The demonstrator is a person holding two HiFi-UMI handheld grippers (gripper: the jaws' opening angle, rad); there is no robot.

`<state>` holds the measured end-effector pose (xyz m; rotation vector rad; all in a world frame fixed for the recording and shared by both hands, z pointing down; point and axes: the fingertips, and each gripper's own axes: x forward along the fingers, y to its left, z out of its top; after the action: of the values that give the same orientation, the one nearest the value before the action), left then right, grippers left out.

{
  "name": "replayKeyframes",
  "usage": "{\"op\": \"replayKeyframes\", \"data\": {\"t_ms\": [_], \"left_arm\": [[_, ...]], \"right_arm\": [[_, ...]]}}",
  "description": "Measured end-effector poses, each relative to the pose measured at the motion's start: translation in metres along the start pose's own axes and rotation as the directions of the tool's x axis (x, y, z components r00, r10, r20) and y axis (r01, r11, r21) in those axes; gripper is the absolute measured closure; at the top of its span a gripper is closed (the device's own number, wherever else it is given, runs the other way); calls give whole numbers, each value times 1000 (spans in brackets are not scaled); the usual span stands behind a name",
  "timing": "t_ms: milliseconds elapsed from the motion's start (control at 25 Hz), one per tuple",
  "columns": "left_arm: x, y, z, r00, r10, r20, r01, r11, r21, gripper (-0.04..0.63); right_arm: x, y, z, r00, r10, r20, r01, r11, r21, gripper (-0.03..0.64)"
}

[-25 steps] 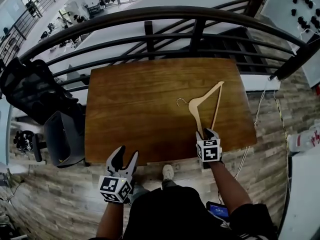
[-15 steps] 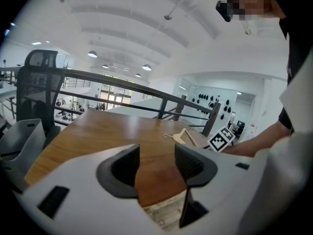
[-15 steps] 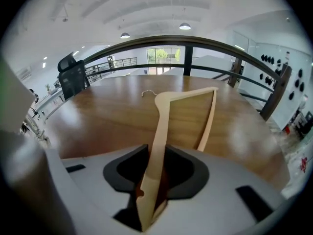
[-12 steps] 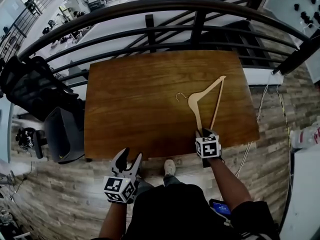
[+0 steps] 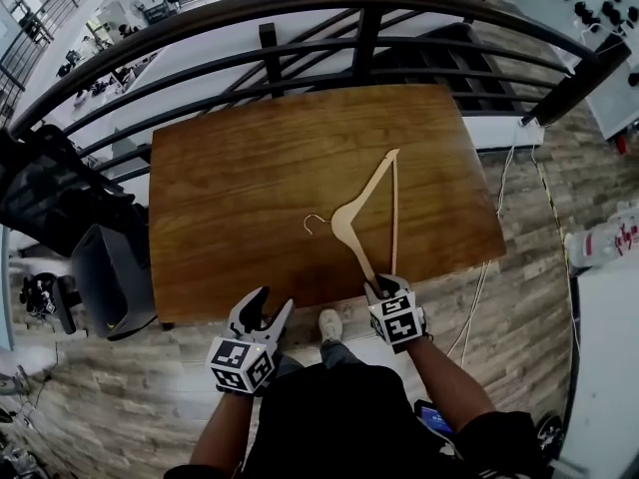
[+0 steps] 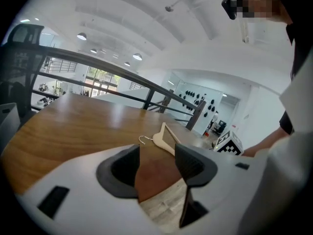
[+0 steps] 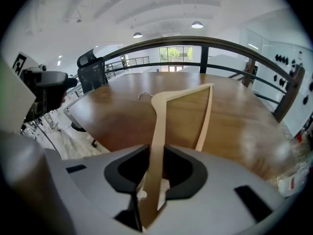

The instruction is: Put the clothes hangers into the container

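At the table's (image 5: pixel 230 188) near edge my right gripper (image 5: pixel 377 287) has just been closing its jaws and pinches one arm tip of the hanger (image 5: pixel 349 230) — the rest lies flat, long axis running away from me, hook to the left. Off that edge my left gripper (image 5: pixel 265 312) hangs with jaws apart, empty. On the floor left of the table stands a grey bin (image 5: pixel 100 272) — I take it for the container, nearer my left side.

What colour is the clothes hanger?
The hanger is pale natural wood with a silvery metal hook; the right gripper view shows it best.
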<state>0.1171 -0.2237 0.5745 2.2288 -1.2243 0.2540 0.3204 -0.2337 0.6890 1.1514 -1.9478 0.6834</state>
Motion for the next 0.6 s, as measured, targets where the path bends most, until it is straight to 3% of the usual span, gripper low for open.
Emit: {"op": "replayKeyframes", "data": {"t_ms": [280, 600], "left_arm": [[8, -6, -10, 997, -68, -42, 68, 998, 14, 363], [17, -27, -9, 987, -142, -74, 146, 988, 56, 363]], "right_arm": [[-14, 21, -26, 1000, -4, -28, 2, 998, -62, 531], [-30, 25, -51, 995, -75, -60, 66, 988, -138, 529]]}}
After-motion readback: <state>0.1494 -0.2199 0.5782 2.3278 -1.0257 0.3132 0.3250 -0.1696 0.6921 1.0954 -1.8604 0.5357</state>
